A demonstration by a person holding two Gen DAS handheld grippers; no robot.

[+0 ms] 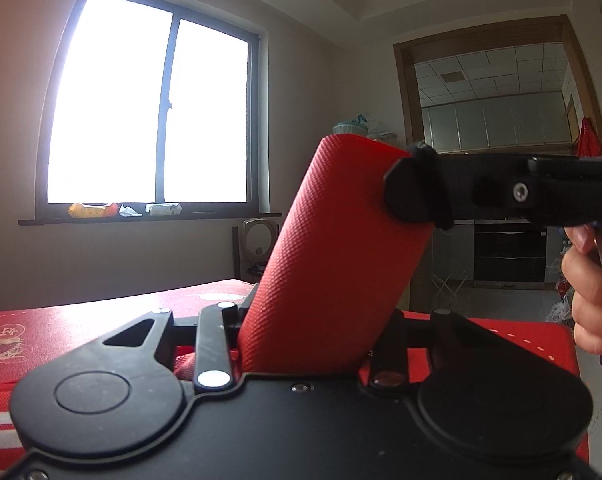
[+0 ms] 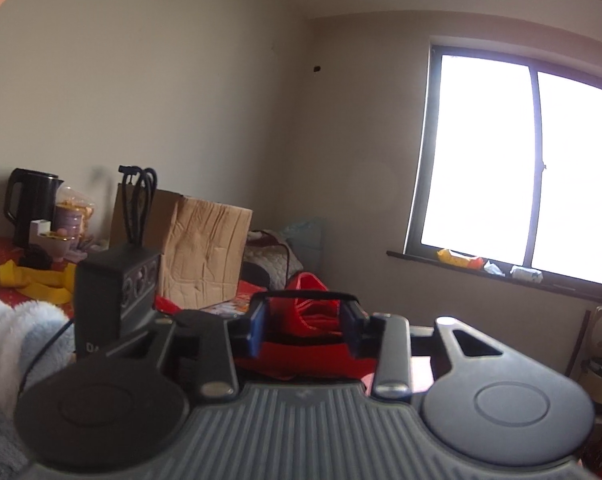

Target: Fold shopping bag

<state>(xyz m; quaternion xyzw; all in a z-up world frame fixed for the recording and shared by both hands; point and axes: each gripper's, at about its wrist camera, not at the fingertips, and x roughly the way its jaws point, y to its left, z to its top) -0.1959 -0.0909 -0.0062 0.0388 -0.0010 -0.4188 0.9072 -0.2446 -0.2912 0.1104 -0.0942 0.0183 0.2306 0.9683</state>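
Left gripper [image 1: 305, 344]: nearest the left wrist lens; its jaws are closed on the folded red shopping bag [image 1: 333, 264], which stands up between them, tilted toward the right gripper.
Shopping bag: a thick folded slab of textured red fabric, held above the red counter [image 1: 101, 320]; its top right corner meets the right tool's tip.
Right gripper [image 1: 417, 188]: comes in level from the right at the bag's upper edge, held by a hand [image 1: 593, 300]; in its own view its jaws [image 2: 305, 320] stand partly apart, red fabric seen between them with no pad clearly pressing.
Behind the jaws: a window [image 1: 153, 100].
Risk: judged from here, the fold could spring open if the right jaws let go before the layers are pinned; slick, stiff fabric would cause it.
Second risk: the left jaws grip only the lower end, so a sideways tug could pull the bag free.
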